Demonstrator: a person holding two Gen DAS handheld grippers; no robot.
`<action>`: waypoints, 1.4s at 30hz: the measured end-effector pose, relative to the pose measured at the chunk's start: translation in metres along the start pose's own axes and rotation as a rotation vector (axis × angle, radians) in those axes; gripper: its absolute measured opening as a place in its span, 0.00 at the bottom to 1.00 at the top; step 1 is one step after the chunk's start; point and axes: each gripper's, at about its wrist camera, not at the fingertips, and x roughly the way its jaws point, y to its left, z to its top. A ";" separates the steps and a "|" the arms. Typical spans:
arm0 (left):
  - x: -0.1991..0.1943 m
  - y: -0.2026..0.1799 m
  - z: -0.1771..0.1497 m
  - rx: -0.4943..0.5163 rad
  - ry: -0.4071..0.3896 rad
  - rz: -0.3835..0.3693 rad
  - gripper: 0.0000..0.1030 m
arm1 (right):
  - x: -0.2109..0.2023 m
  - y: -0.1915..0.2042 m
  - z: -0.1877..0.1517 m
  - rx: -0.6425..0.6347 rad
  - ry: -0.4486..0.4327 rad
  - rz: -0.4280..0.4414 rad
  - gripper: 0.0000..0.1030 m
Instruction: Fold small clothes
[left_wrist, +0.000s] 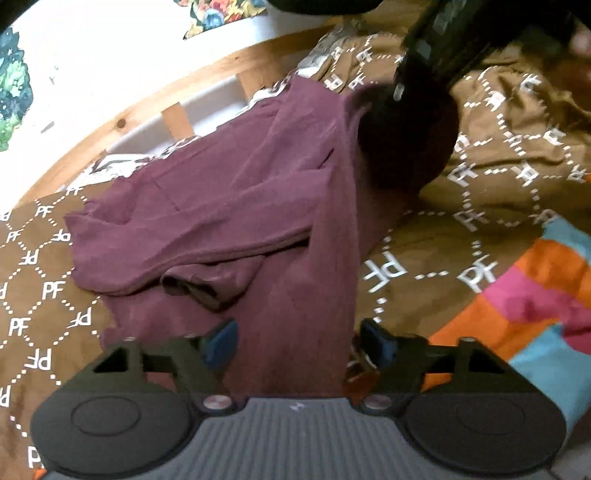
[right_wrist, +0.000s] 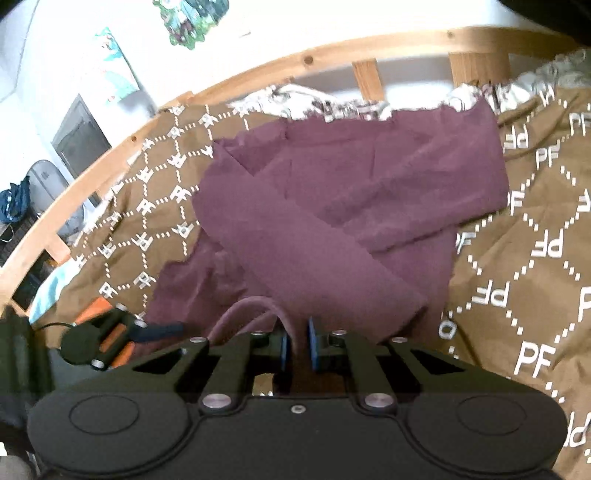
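A maroon long-sleeved garment (left_wrist: 236, 206) lies crumpled on a brown bedspread printed with white "PF" letters (left_wrist: 443, 236). My left gripper (left_wrist: 299, 343) is open, its blue pads on either side of a strip of the garment's cloth. In the left wrist view the right gripper (left_wrist: 410, 122) shows at the top, down at the garment's far edge. In the right wrist view the garment (right_wrist: 351, 206) has one sleeve folded diagonally across it. My right gripper (right_wrist: 297, 345) is shut on a fold of the maroon cloth near the neckline.
A wooden bed rail (right_wrist: 110, 170) runs along the far side of the bed. A colourful orange, pink and blue cloth (left_wrist: 524, 302) lies to the right of the garment. The left gripper (right_wrist: 110, 338) shows low left in the right wrist view.
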 end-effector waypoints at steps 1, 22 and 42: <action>0.000 0.002 0.000 -0.012 0.003 0.005 0.67 | -0.005 0.001 0.002 -0.006 -0.016 -0.004 0.08; -0.058 0.091 -0.029 -0.232 -0.010 0.199 0.09 | -0.040 -0.005 0.005 0.033 -0.113 0.001 0.05; -0.188 0.077 -0.025 -0.254 -0.260 0.146 0.02 | -0.159 0.039 -0.055 -0.116 -0.301 -0.094 0.03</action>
